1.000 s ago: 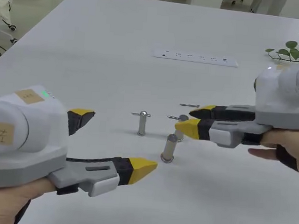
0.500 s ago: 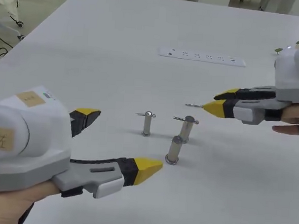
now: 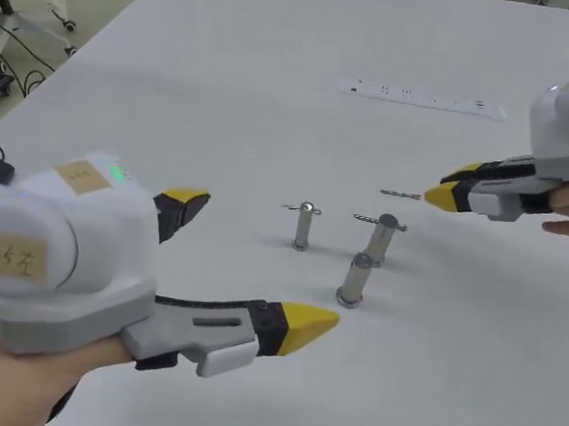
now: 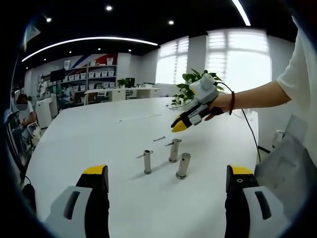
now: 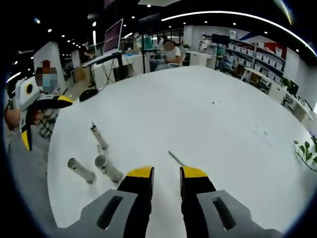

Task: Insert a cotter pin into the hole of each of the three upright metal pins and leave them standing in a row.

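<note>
Nearest, the left gripper point(image 3: 246, 262) hovers low over the table point(image 3: 224, 93) with its jaws spread wide and empty. It points at the pins, probably ready to steady one.

Just beyond its tips stands the near pin point(image 3: 355, 280), upright and with no cotter through its hole, so it looks like the one left to do. Behind it stand the left pin point(image 3: 304, 226) and the right pin point(image 3: 380, 240), each with a cotter across its top. The three form a loose triangle, not yet a row.

Farther right, the loose cotter point(image 3: 400, 193) lies flat on the table. The right gripper point(image 3: 443, 187) is just beside it, its jaws a narrow gap apart and holding nothing. It is aimed along the cotter, likely to pinch it. A power strip point(image 3: 422, 98) lies far back.
</note>
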The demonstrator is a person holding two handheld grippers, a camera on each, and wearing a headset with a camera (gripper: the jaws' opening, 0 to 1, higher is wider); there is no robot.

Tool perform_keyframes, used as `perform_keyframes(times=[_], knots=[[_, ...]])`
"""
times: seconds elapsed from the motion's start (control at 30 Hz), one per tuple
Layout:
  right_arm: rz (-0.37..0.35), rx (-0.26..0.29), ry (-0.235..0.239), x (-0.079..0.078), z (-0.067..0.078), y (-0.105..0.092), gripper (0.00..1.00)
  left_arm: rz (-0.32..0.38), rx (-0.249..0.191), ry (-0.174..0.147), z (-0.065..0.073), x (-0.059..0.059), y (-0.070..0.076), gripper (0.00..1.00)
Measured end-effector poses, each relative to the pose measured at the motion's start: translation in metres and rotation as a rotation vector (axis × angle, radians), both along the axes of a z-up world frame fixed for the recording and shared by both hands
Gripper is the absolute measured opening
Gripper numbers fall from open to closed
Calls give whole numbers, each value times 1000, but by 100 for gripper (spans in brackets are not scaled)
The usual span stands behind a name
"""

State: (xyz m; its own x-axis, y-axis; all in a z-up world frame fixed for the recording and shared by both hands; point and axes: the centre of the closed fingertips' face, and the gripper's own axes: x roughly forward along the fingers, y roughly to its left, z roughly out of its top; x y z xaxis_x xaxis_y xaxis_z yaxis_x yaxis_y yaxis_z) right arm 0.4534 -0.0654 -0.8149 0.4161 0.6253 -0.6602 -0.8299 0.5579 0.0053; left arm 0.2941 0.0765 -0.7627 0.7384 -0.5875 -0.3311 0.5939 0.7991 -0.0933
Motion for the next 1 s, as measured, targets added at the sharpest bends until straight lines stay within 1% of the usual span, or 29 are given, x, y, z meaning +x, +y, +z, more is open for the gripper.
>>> perform_keyframes(times=[0.1, 0.17, 0.2, 0.27, 0.3, 0.4, 0.5, 0.63, 0.7, 0.8, 0.9, 0.93, 0.97, 1.0], knots=[[17, -30, 2, 7, -9, 0, 21, -6, 3, 5, -1, 0, -1, 99], [10, -24, 19, 12, -13, 2, 21, -6, -4, 7, -1, 0, -1, 99], [15, -20, 20, 14, -14, 4, 20, -3, -6, 11, -2, 0, 0, 99], [23, -32, 14, 18, -18, 6, 20, 1, -3, 18, -3, 0, 1, 99], [27, -44, 16, 21, -22, 6, 19, 3, -1, 20, -4, 0, 2, 99], [36, -45, 31, 25, -29, 10, 19, 9, -5, 20, -4, 1, 3, 99], [47, -68, 39, 28, -36, 11, 18, 17, 3, 25, -5, 2, 5, 99], [53, -83, 42, 32, -40, 10, 17, 28, 3, 28, -6, 3, 8, 99], [61, -100, 45, 33, -42, 9, 17, 31, 5, 32, -7, 3, 8, 99], [102, -168, 17, 37, -44, 5, 16, 34, 10, 36, -9, 4, 9, 99], [142, -220, 9, 36, -48, 3, 15, 39, 9, 38, -9, 4, 10, 99], [141, -209, 4, 38, -47, 5, 15, 40, 9, 39, -9, 4, 11, 99], [145, -207, 26, 36, -47, 5, 14, 41, 11, 40, -10, 4, 11, 98], [150, -207, 25, 36, -47, 6, 14, 42, 11, 41, -10, 4, 11, 98]])
